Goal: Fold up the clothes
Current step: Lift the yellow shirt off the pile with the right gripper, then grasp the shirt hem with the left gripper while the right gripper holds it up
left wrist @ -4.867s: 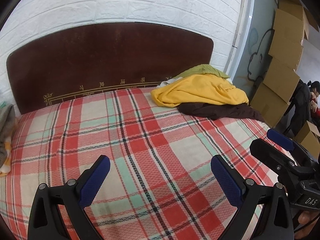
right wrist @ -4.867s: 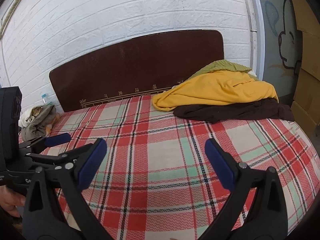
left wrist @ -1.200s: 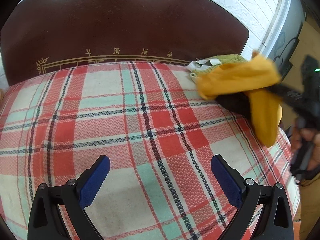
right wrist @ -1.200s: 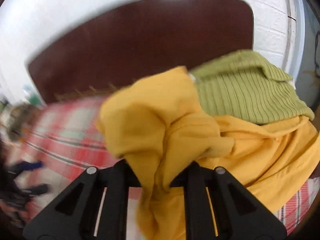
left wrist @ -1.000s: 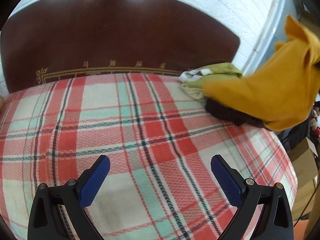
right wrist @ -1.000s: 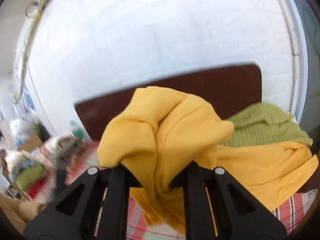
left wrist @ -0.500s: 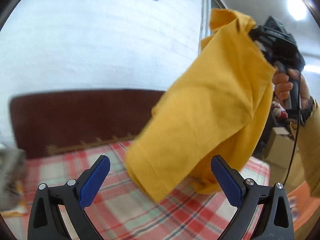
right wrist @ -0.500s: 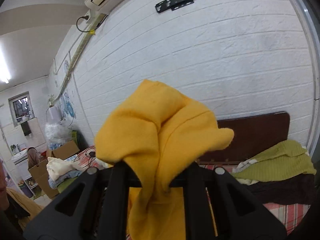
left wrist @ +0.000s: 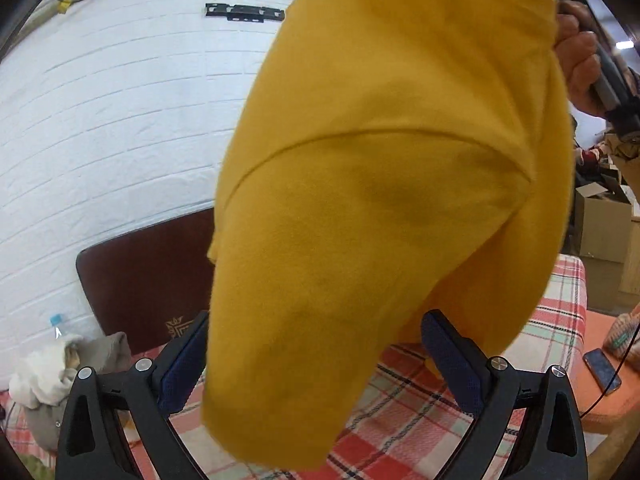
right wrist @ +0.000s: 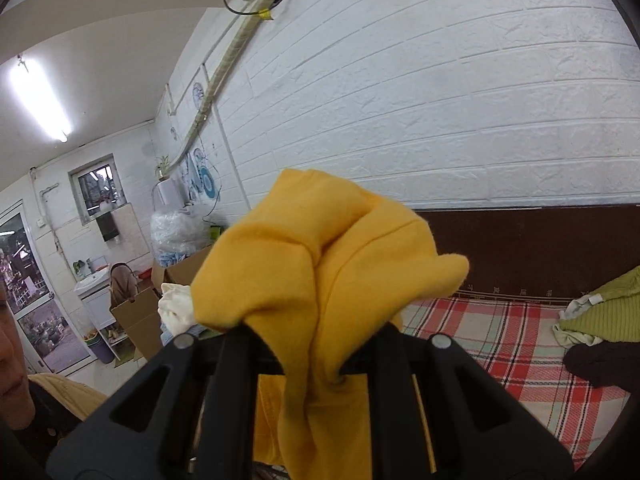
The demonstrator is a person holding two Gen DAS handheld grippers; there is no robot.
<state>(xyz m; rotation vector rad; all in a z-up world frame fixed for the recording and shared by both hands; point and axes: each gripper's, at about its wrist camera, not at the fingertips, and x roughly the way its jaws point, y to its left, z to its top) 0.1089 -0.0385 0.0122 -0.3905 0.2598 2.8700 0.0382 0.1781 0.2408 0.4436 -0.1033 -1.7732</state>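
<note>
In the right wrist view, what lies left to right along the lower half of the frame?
Person's face → cardboard box → yellow garment → plaid bed cover → green knit.

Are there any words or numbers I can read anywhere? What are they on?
None can be read.
Headboard: small gold marks along its lower edge, too small to read.
Headboard corner: a gold ornament, not letters.
Wall posters: blue pictures, too blurred to read.
Yellow garment: no print showing.
</note>
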